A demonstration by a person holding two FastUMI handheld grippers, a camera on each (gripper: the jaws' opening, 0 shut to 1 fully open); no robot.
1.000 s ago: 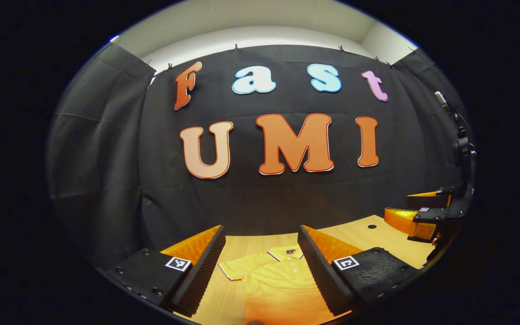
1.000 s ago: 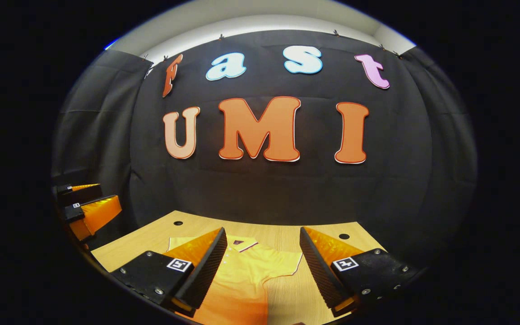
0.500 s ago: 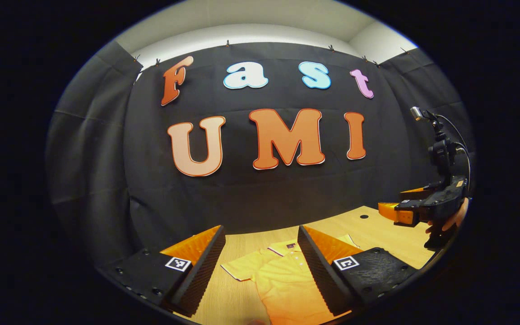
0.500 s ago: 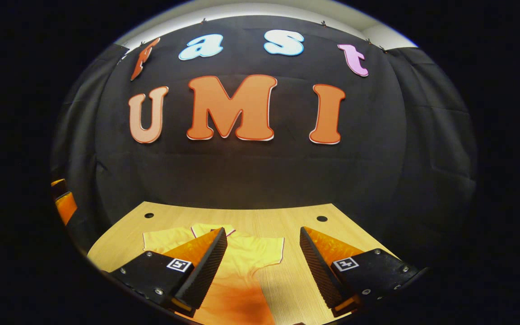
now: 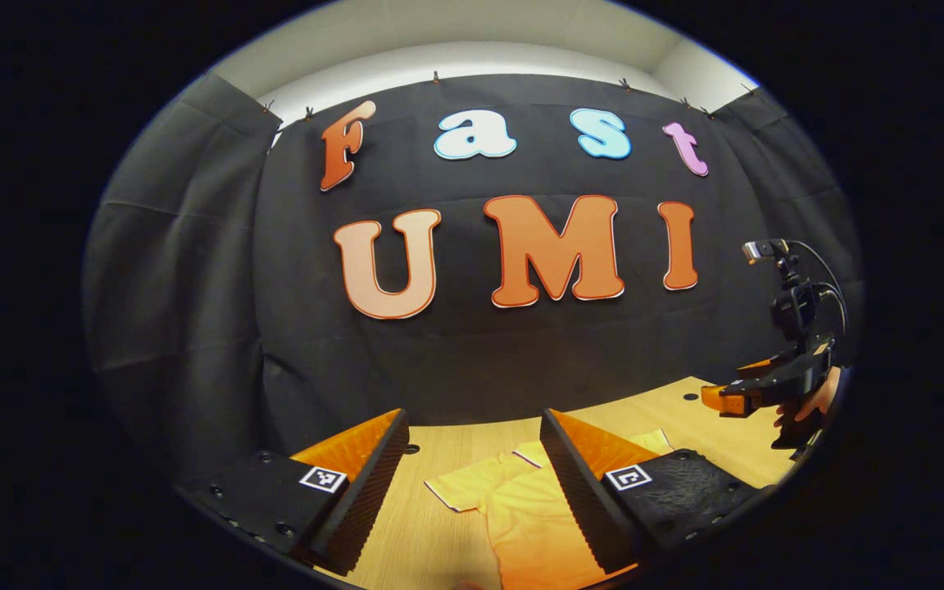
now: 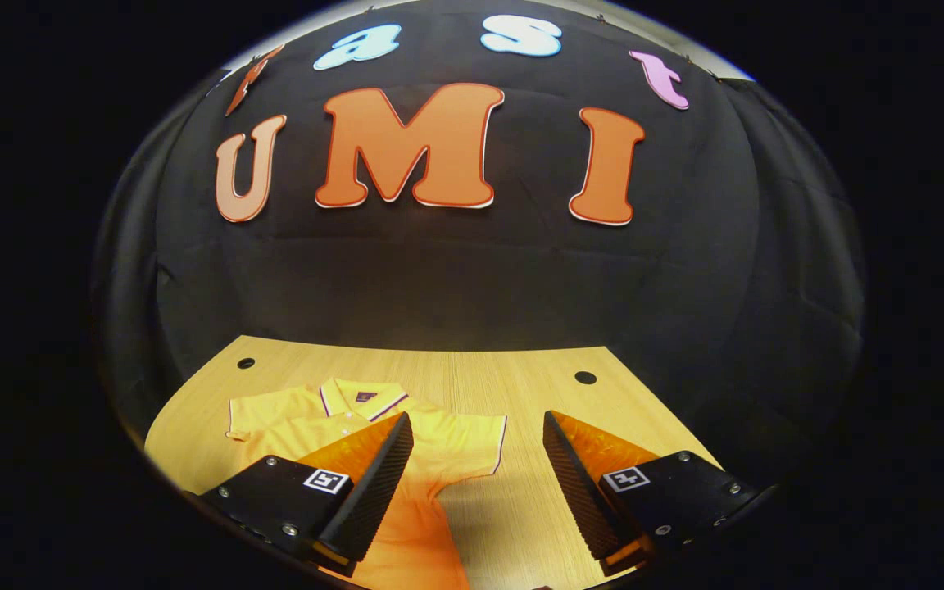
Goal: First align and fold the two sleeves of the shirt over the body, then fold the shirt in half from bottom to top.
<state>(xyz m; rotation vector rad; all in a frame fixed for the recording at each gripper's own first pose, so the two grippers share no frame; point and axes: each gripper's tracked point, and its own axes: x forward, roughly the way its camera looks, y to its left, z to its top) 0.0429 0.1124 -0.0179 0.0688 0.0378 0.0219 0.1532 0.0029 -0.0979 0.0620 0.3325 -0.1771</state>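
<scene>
Yellow polo shirt (image 6: pixel 333 426) lies flat and face up on the pale wooden bench (image 6: pixel 521 385), collar toward the booth's black cloth wall, both short sleeves spread out to the sides and nothing yet folded. Seen from the right gripper view, the right tongs (image 6: pixel 478 475) hang above the bench with their jaws standing wide and empty, the shirt's right sleeve (image 6: pixel 472 447) lying just ahead between the fingers. From the left gripper view, the left tongs (image 5: pixel 476 483) are likewise spread wide and holding nothing, poised over the shirt's left sleeve (image 5: pixel 472 492), whose trimmed edge rests on the wood. Farther off at the right of that view, the right tongs appear again, carried by a hand (image 5: pixel 820 397) above the bench's edge.

By the look of things the first step, the sleeve fold, is only being approached: neither sleeve is gripped. The next move likely calls for each pair of tongs to drop to its own sleeve, pinch the outer hem, and carry it inward over the body so the two sleeves lie aligned.
</scene>
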